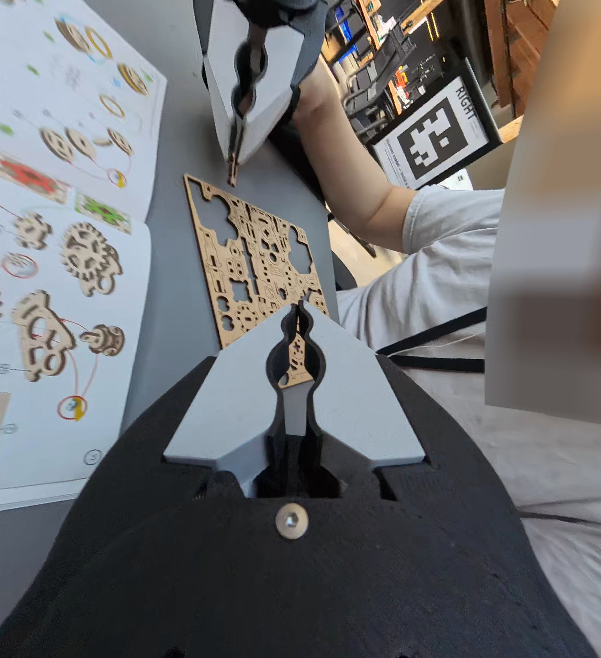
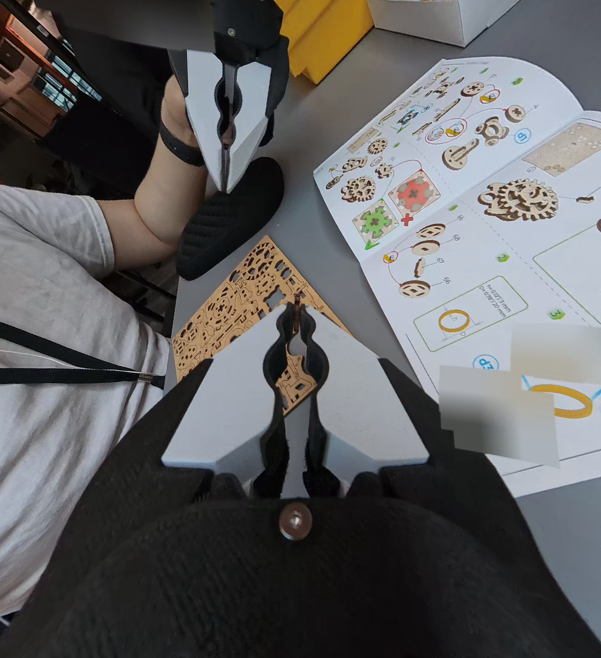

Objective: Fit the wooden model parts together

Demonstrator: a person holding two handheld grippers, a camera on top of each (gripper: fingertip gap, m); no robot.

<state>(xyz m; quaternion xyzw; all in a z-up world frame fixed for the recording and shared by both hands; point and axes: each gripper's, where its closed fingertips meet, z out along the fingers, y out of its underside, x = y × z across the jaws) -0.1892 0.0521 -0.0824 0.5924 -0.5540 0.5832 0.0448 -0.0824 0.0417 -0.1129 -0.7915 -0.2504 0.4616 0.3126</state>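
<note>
Two tongs point(image 1: 299, 306) point(image 2: 296, 306), one wooden sheet point(image 1: 252, 256), one pinched piece point(image 2: 296, 313)

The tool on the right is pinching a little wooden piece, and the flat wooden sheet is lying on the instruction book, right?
Not quite. The right tool does pinch a small dark wooden piece, but the flat tan wooden sheet lies on the grey table, beside the open white instruction booklet, as the right wrist view shows.

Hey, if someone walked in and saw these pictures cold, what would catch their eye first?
Probably the right gripper, shut on a small wooden piece above the laser-cut wooden sheet on the grey table. Beside the sheet lies the open instruction booklet with colourful gear drawings.
</note>
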